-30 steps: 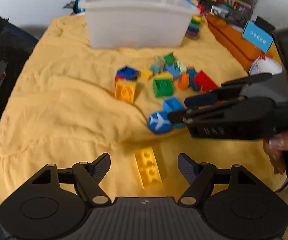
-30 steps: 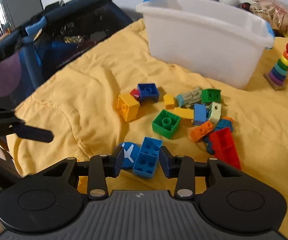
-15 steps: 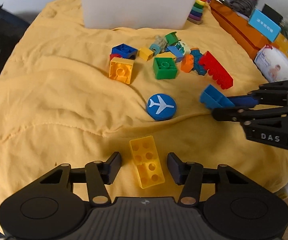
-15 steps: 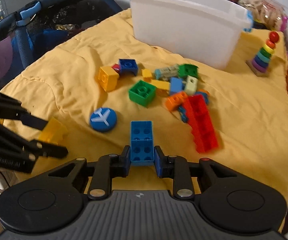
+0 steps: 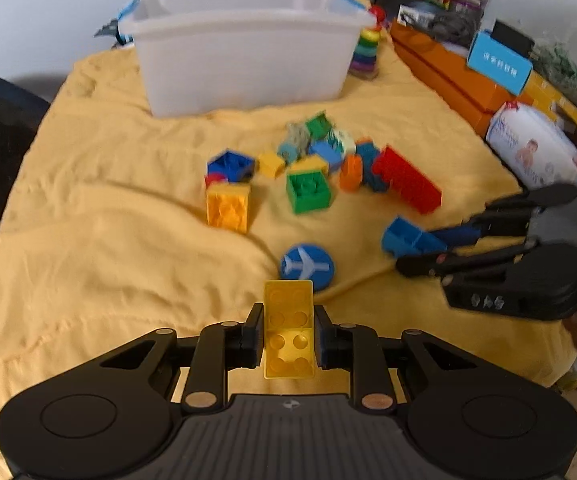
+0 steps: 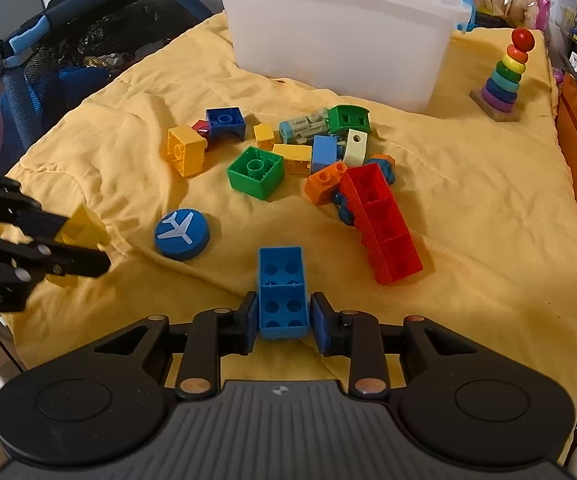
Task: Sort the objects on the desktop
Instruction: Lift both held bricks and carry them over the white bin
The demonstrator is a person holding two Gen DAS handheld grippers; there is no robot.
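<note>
Yellow brick [image 5: 288, 330] clamped lengthwise in the left hand-held gripper [image 5: 287, 336], raised off the yellow blanket [image 5: 100, 240]; blue brick [image 6: 282, 292] likewise pinched between the pads of the right hand-held gripper [image 6: 283, 318], studs' underside facing up. Both loads probably bound for the white bin [image 5: 244, 52] at 12 o'clock, beyond the loose heap of bricks [image 6: 300, 152]. Best carried high enough to pass over the heap and the red long brick [image 6: 380, 222] at 1 o'clock from the right gripper. Worth keeping both grips firm until well past the bin's near wall, then letting go one at a time so the two tools do not meet over the opening. Blue airplane disc [image 6: 181, 234] lying flat at 11 o'clock of the right gripper, untouched. Bin contents not visible from either view.
</note>
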